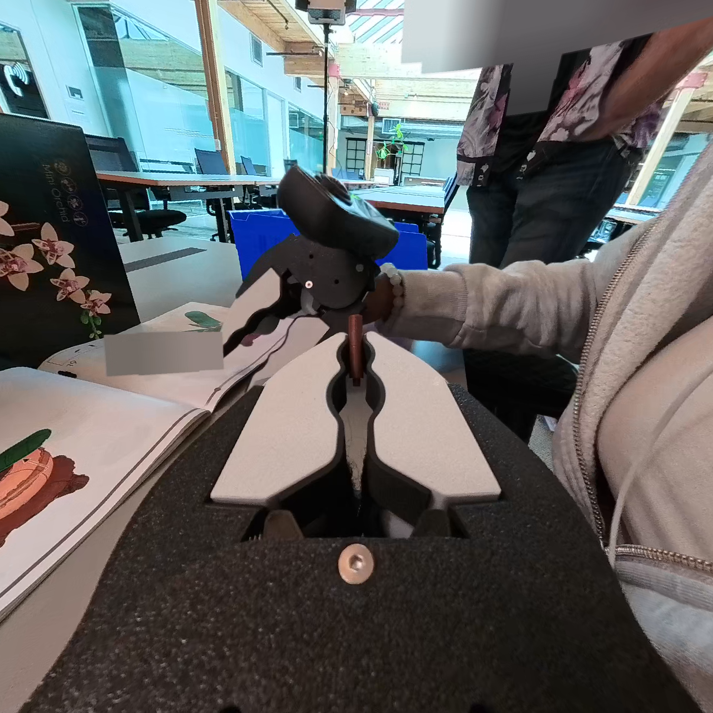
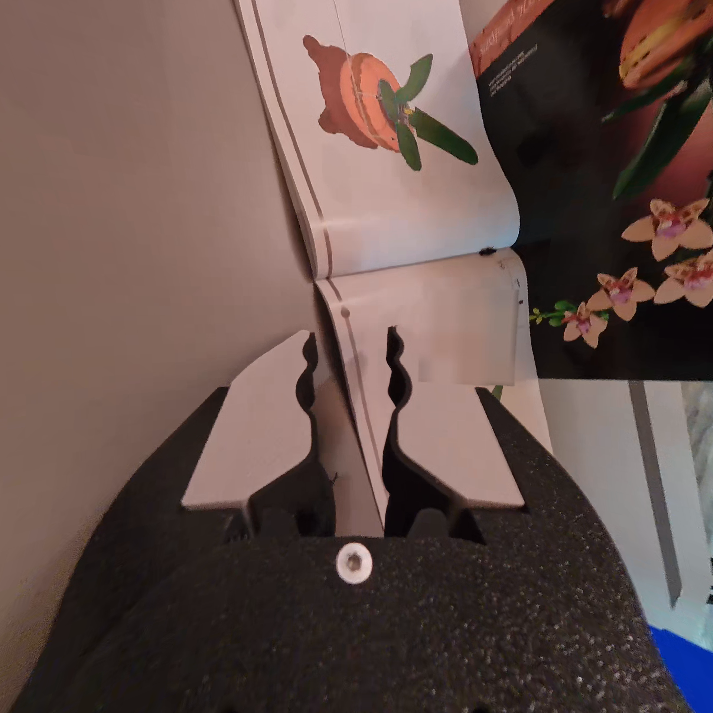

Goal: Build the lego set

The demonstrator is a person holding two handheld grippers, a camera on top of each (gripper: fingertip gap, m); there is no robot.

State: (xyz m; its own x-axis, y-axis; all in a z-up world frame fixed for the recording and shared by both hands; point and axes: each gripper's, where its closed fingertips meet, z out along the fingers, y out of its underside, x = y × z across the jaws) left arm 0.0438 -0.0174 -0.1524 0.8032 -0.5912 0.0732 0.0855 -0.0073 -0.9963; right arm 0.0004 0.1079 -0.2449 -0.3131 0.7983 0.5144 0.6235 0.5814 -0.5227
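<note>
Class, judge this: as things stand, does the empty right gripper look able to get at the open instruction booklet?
Probably yes. The right gripper is open and empty, its fingers already over the instruction booklet's near page, with nothing between them.

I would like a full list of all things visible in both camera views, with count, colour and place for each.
brown Lego piece: one, reddish brown, upright between the left gripper's fingertips
instruction booklet: one, white pages, lying open on the table
set box: one, black with orchid pictures, standing behind the booklet
table: one, pale grey, under everything
blue bin: one, blue, behind the table
bystander: one, patterned shirt, standing behind
left gripper: one, black and white, shut on the piece
right gripper: one, black and white, open over the booklet
</note>
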